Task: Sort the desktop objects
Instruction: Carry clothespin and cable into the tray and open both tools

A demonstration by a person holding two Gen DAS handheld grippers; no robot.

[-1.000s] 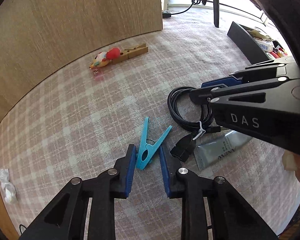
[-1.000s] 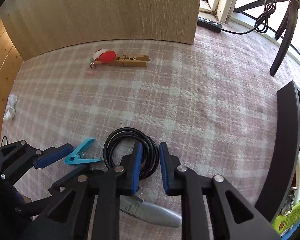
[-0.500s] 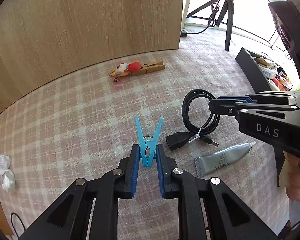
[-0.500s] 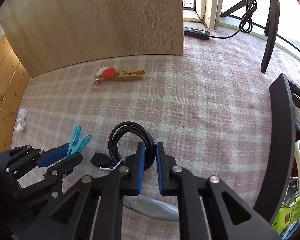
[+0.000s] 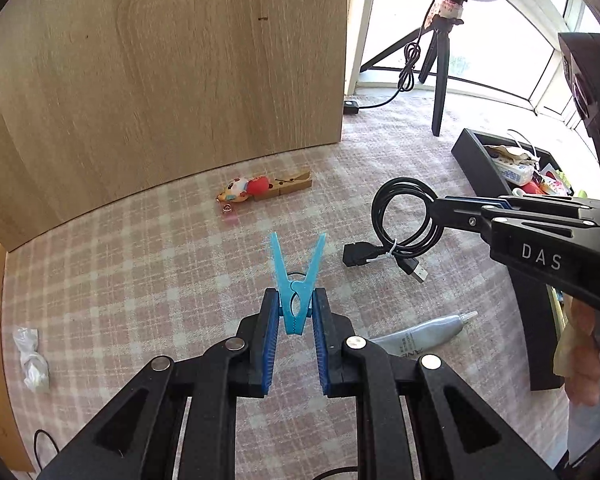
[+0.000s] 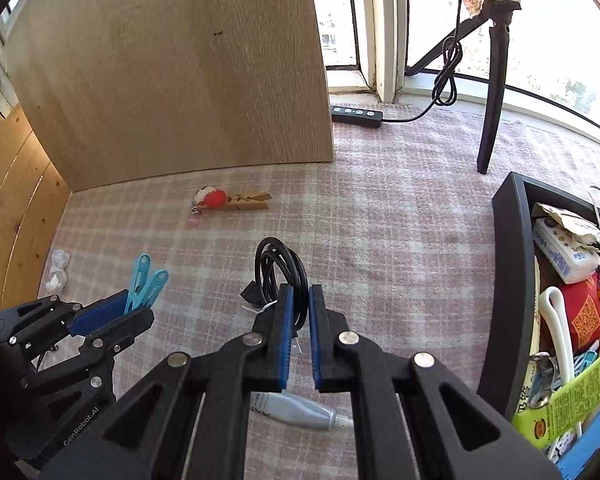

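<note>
- A wood panel fills the upper left of both views, standing on the pink plaid cloth that covers the lower half of each.
- A black bin runs down the right edge of the right wrist view, packed with packets, a white hook and bright labels; in the left wrist view its corner shows at right of centre.
- A tripod with a ring light stands at upper right, on the cloth's far edge by the window, its cord leading to a black switch box.
- The left gripper sits at bottom centre of its own view and at lower left of the right wrist view. Its blue pads clamp the clip at its hinge, the two handles fanning upward in the frame, and the clip is off the cloth.
- The right gripper is at bottom centre of its own view and enters from the right in the left wrist view. Its jaws have just been closing and are narrow, pinching one side of the cable, a tied black coil that hangs from the pads with its plugs at the lower end.
- A hand shows at the right edge of the left wrist view, under the right gripper.
- A silver tube lies on the cloth at lower right of the left wrist view, just beside the left gripper.
- A wooden peg with a small toy figure lies at centre, near the panel's foot.
- A crumpled white scrap lies at the cloth's left edge.
</note>
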